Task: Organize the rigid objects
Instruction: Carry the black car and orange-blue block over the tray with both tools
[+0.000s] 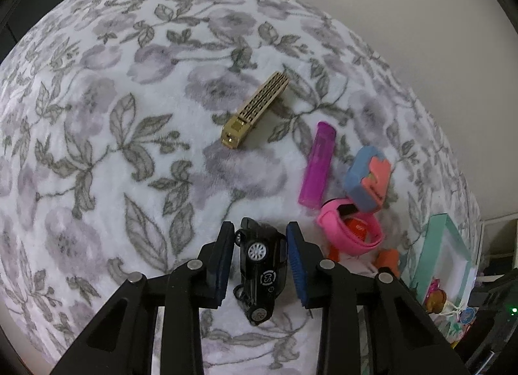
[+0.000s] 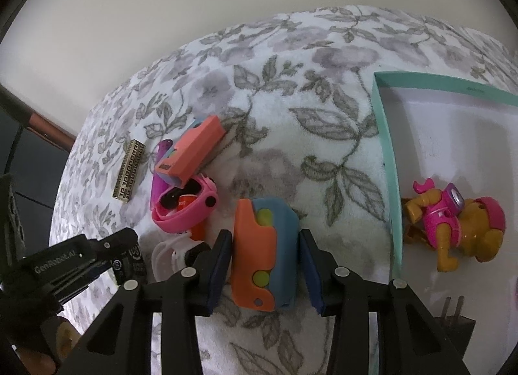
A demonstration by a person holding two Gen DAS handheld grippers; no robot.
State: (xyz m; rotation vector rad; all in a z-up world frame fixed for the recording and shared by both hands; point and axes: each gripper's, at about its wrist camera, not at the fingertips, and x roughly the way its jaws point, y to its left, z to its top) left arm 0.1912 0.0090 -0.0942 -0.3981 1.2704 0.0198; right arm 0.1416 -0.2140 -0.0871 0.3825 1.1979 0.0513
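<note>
The light is soft and a bit dim, shadows are faint, and both pictures bend round with black corners.

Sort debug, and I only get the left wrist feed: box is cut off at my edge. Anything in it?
Observer: Yes, one orange-and-pink toy figure lies in the teal box, near its left wall.
Operator: Right gripper busy?
Observer: The right gripper is closed on an orange-and-blue toy.
Operator: Is that toy over the box?
Observer: No, it is over the floral blanket, just left of the box wall.
</note>
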